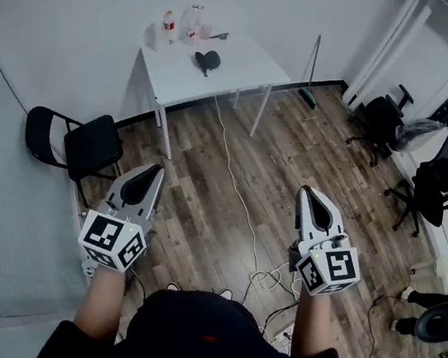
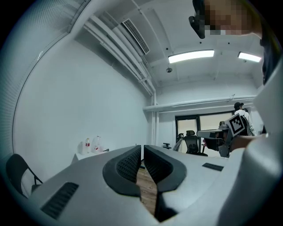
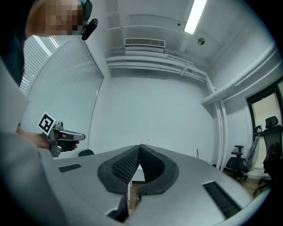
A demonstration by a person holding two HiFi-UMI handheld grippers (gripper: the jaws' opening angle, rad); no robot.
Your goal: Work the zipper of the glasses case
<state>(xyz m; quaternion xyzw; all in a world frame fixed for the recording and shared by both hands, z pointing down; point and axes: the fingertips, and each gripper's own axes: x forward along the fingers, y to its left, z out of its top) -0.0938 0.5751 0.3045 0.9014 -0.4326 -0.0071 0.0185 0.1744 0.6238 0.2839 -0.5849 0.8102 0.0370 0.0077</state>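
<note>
**Both grippers shut and empty, case far off**

Left gripper (image 1: 157, 171), right gripper (image 1: 306, 192): jaws together, nothing held. Glasses case (image 1: 207, 60): on white table (image 1: 249, 65), well apart from both; head view only. Ceiling lights (image 2: 191, 56): gripper views only.

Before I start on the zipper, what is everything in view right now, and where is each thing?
table: one, white, far side by the wall
glasses case: one, black, on the table near its middle; zipper too small to make out
bottles: about three, white and clear, table's back left corner
folding chair: one, black, left of the table
office chairs: at least two, black, at the right
floor: wooden, brown
cable: one, white, on the floor, running from the table toward the person
left gripper: grey, shut, empty, held over the floor
right gripper: grey, shut, empty, held over the floor
</note>
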